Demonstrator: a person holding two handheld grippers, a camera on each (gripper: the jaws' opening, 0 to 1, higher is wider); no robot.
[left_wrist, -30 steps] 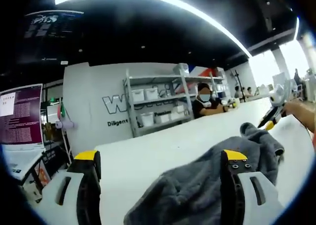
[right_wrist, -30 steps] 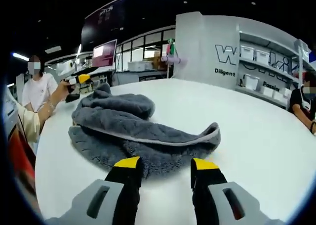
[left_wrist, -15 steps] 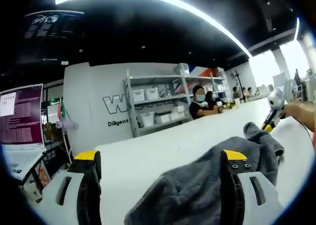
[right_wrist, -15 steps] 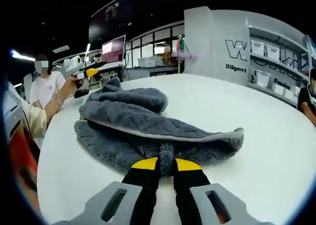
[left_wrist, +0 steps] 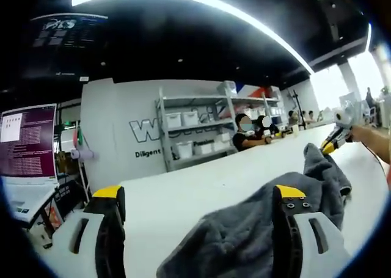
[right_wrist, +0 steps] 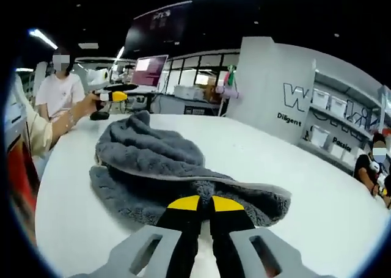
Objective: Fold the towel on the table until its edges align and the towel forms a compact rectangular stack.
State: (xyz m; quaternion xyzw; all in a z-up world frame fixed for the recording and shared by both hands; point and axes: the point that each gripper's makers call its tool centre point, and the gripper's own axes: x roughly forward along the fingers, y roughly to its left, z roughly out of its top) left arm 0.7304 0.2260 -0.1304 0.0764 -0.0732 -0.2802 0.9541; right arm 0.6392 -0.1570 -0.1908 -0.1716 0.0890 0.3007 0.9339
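1. OK, grey towel [right_wrist: 183,174] lies crumpled on the white worktop [right_wrist: 317,204], roughly mid-surface, bunched in layers w/ a pale hem running across the top fold.
2. My right tool [right_wrist: 199,203] sits at the near edge of the towel, jaws pinched almost together w/ the yellow tips at the fabric; looks like I've got the near hem clamped, though the pinch itself is hidden under the tips.
3. Reason for that grip, I'd say: the near edge is the one to lift and carry over so the edges line up.
4. My left tool [left_wrist: 201,195] is wide open, nothing between the jaws. Right jaw overlaps the towel [left_wrist: 256,229] in the left gripper view; left jaw is over bare worktop [left_wrist: 183,192]. Can't tell if it touches the cloth.
5. Prob parked there to take the opposite edge, or to pin the pile while the other side pulls.
6. In the right gripper view my left tool [right_wrist: 113,96] shows at the far end of the towel, held in my hand [right_wrist: 85,107], so the two tools bracket the towel end to end.
7. Progress: early, towel is a heap, no rectangle, edges not aligned.
8. Risk: thick pile may drag the whole bunch instead of one layer.
9. Bkgd: shelves w/ bins [left_wrist: 195,131], a monitor [left_wrist: 27,140], people seated far off.
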